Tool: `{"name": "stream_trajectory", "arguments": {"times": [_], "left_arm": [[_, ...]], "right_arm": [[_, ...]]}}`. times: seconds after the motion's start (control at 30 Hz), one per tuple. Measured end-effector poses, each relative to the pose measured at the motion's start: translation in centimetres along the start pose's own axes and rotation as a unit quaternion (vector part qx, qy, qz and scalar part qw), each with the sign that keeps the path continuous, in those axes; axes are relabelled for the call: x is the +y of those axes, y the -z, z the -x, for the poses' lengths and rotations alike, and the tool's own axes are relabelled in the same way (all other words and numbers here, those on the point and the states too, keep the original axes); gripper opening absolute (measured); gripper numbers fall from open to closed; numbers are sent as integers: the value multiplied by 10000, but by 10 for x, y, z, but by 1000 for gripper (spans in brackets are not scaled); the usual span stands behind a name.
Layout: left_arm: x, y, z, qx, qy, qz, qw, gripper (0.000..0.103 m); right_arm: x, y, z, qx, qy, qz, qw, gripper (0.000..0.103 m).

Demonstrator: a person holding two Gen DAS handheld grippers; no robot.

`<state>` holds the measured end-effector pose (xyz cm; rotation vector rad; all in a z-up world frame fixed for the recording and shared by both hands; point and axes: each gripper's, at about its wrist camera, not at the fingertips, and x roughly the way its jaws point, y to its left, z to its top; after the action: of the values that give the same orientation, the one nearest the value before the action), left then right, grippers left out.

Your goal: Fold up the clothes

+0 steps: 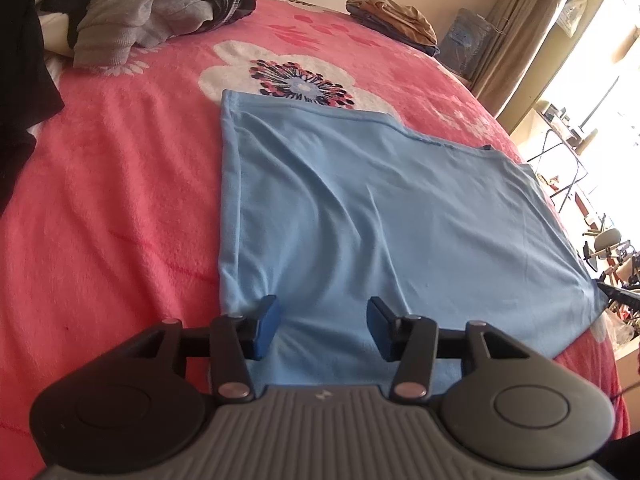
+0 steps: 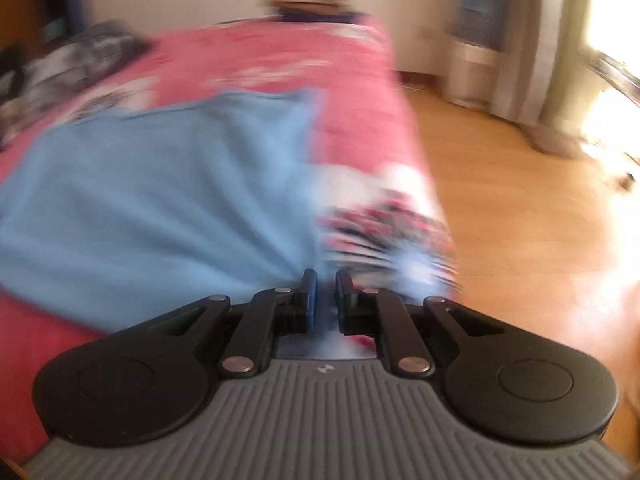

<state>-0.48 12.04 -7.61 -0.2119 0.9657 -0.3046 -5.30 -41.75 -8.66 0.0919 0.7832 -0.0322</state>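
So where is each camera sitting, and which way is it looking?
Left wrist: sits on the left gripper, looking down along its open fingers at the light blue garment spread on the pink flowered blanket.
Right wrist: sits on the right gripper, nearly shut, looking blurrily past the bed's edge to the wooden floor.
Both show the garment, blanket and folded clothes stack.

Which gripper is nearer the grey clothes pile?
Left. The left gripper hangs open over the blue garment, the grey clothes pile beyond. The right gripper sits at the bed's opposite edge.
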Motion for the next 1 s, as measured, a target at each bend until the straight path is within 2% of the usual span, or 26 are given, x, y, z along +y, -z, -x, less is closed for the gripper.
{"name": "stream_trajectory", "arguments": {"times": [0.03,0.1,0.23,0.3,0.37,0.47,0.5,0.67,0.73,0.77,0.83,0.87,0.93,1.0], "left_arm": [[0,0,0,-1,-7,-20,10000,50],[-1,1,0,-7,-8,-34,10000,50],[1,1,0,-20,21,3,10000,50],[2,1,0,-15,34,26,10000,50],[2,0,1,-8,39,29,10000,50],[2,1,1,-10,50,28,10000,50],[2,1,1,-11,57,32,10000,50],[4,1,1,-10,95,23,10000,50],[4,0,0,-5,98,18,9999,50],[5,0,0,-3,99,16,10000,50],[5,-1,0,-1,97,17,10000,50],[5,-1,0,-5,95,19,10000,50],[4,0,0,-15,88,12,10000,50],[3,0,0,-16,73,-19,10000,50]], "right_arm": [[-12,0,2,-15,192,-263,9995,10],[-16,-2,14,-190,107,-434,9988,10],[15,2,25,-105,-653,84,9978,10],[24,6,16,80,-780,107,9969,10],[17,13,7,273,-674,-159,9972,9],[-3,24,10,293,-646,-567,9959,7],[-4,25,12,324,-542,-613,9961,8],[-25,19,22,261,-621,-1336,9887,10],[-40,21,27,267,-973,-2160,9712,12],[-46,25,27,312,-1165,-2604,9579,13],[-56,34,23,461,-1379,-3461,9269,27],[-61,40,20,559,-1423,-3849,9102,28],[-65,51,14,667,-1515,-4370,8841,28],[-65,57,7,682,-1627,-4660,8670,28]]}}
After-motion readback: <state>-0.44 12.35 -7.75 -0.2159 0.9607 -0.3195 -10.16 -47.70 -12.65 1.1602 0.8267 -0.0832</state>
